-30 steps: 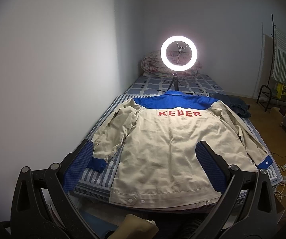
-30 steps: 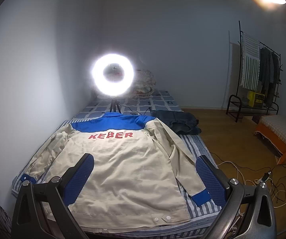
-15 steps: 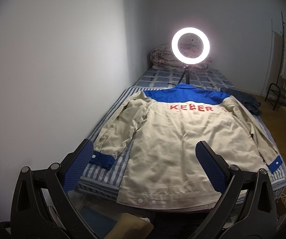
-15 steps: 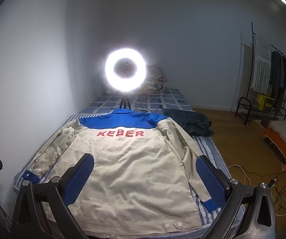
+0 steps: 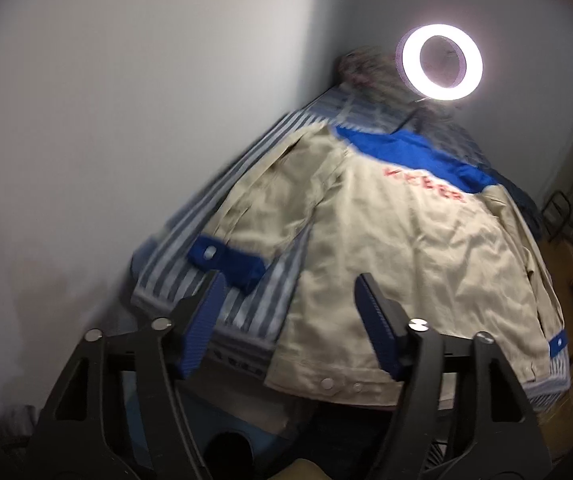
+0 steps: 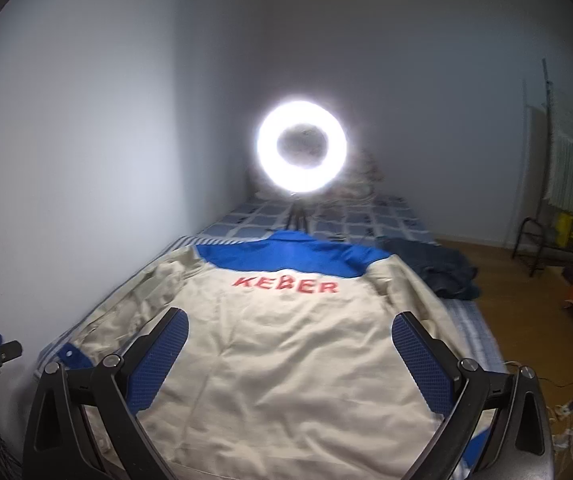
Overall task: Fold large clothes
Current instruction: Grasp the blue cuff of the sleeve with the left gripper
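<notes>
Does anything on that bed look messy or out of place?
Only the dark garment, crumpled at the bed's far right edge. The jacket lies spread flat, back up, sleeves out.

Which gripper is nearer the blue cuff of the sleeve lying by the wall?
Left. The left gripper, jaws just narrowing with nothing between them, hangs right beside the blue cuff. The right gripper hovers open over the jacket back, the cuff off to its left.

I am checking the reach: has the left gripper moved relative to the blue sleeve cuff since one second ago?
Yes. The left gripper has come nearer the blue cuff, which lies on the bed; its jaws have just been closing, with nothing between them.
</notes>
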Demonstrator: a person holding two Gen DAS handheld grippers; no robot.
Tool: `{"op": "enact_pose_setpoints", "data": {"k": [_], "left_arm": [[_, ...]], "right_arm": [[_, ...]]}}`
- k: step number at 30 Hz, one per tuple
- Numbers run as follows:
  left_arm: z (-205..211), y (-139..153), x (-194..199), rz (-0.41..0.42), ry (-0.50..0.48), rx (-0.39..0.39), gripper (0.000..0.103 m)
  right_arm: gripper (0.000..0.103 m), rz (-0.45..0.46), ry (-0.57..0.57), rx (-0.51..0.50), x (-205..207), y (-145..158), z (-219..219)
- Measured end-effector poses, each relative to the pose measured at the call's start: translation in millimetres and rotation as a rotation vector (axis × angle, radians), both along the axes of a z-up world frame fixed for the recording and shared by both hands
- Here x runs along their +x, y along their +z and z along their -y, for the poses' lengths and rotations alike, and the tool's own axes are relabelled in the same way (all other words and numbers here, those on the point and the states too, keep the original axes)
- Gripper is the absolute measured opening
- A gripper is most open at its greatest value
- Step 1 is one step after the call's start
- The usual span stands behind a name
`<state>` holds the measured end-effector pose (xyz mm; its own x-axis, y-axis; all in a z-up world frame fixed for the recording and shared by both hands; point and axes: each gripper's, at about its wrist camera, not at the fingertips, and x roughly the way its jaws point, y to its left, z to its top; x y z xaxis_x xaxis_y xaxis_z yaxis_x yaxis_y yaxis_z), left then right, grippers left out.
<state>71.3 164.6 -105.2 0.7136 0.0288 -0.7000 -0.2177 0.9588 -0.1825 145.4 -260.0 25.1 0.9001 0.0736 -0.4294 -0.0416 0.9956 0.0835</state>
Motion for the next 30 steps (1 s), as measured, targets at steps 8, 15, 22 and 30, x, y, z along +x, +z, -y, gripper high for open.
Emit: {"op": "enact_pose_setpoints", "data": {"k": [8, 15, 22, 30], "left_arm": [[-47.6, -59.8, 29.5, -0.105, 0.051, -0.24, 0.064], [-94.6, -116.9, 74.4, -0.157, 0.189, -0.518, 0.064], [-122.8, -168.2, 105.2, -0.221, 0.287, -0.599, 0.064], [-122.2, -171.1, 132.4, -0.201, 0.283, -0.503, 0.058]], "right_arm": [[0.095, -0.101, 0.134, 0.046, 27.1, -33.1, -22.5], [0.09, -0.165, 0.156, 0.083, 39.4, -52.6, -20.9], [0.09, -0.19, 0.139, 0.058, 47.8, -63.3, -18.9], [0.09, -0.219, 0.145, 0.052, 58.5, -71.9, -26.3]]}}
